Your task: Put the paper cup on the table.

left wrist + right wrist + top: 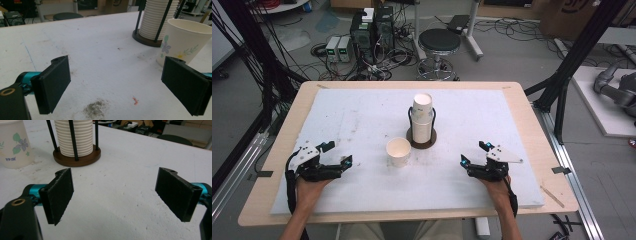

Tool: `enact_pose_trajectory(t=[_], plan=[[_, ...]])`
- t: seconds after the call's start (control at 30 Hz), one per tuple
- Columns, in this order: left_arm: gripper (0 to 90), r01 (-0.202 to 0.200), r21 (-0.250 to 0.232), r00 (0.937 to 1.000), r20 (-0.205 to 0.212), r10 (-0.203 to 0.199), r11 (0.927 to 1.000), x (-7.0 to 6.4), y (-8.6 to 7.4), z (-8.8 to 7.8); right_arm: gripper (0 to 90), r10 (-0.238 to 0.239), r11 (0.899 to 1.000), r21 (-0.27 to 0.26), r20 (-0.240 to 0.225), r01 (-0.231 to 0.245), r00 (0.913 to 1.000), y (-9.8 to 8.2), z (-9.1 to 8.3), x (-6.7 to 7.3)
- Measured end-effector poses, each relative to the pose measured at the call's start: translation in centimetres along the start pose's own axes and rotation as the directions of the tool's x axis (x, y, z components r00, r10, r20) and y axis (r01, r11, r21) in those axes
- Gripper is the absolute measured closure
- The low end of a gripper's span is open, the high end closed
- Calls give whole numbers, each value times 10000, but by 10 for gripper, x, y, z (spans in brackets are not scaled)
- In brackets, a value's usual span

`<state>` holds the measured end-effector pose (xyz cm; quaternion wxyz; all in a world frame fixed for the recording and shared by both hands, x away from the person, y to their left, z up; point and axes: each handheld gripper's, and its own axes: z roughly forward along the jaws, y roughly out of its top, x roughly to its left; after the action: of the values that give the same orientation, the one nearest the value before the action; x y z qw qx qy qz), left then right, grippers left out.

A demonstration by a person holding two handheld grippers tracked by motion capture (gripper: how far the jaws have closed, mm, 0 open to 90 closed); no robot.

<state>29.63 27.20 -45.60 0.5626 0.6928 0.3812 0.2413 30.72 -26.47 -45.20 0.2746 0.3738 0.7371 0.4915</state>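
A single white paper cup (398, 151) with a flower print stands upright near the middle of the white mat (362, 115). Behind it a stack of paper cups (422, 118) sits in a dark round holder (421, 139) with black rods. My left gripper (337, 153) rests at the front left, open and empty, with the cup (181, 42) ahead to its right and the stack (156, 18) farther back. My right gripper (475, 152) rests at the front right, open and empty; the holder (77, 157) and the cup (13, 143) lie ahead to its left.
The mat lies on a wooden table (532, 125). A black stool (439, 42) and electronic boxes (372, 30) with cables stand on the floor behind the far edge. Dark frame posts (579, 55) rise at both sides. A smudge (96, 110) marks the mat.
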Motion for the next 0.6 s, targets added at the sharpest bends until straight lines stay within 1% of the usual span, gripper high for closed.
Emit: enact_pose_trajectory(t=[0.03, 0.17, 0.2, 0.4, 0.47, 0.6], plan=[[87, -32, -16, 10000, -11, 32, 10000, 0, 0, 0, 155, -46, 10000, -63, -2, 46, 10000, 0, 0, 0], [88, -97, -32, 9999, -30, 97, 9999, -1, 0, 0, 155, 18, 9999, -113, -3, -18, 10000, -1, -1, 0], [88, -97, -32, 9999, -30, 97, 9999, -1, 0, 0, 155, -38, 9999, -99, 4, 38, 10000, -1, -1, 0], [89, -17, -76, 10000, -15, 17, 10000, 0, 0, -1, 155, 5, 9999, -122, -3, -5, 10000, -1, -1, -1], [89, 80, -106, 10000, -26, -80, 9999, 1, 0, -1, 155, 69, 9998, -161, -29, -70, 10000, -1, -2, -1], [89, 45, -115, 10000, -25, -45, 9999, 0, -1, -1, 155, 63, 9998, -166, -37, -63, 10000, -1, -2, -1]])
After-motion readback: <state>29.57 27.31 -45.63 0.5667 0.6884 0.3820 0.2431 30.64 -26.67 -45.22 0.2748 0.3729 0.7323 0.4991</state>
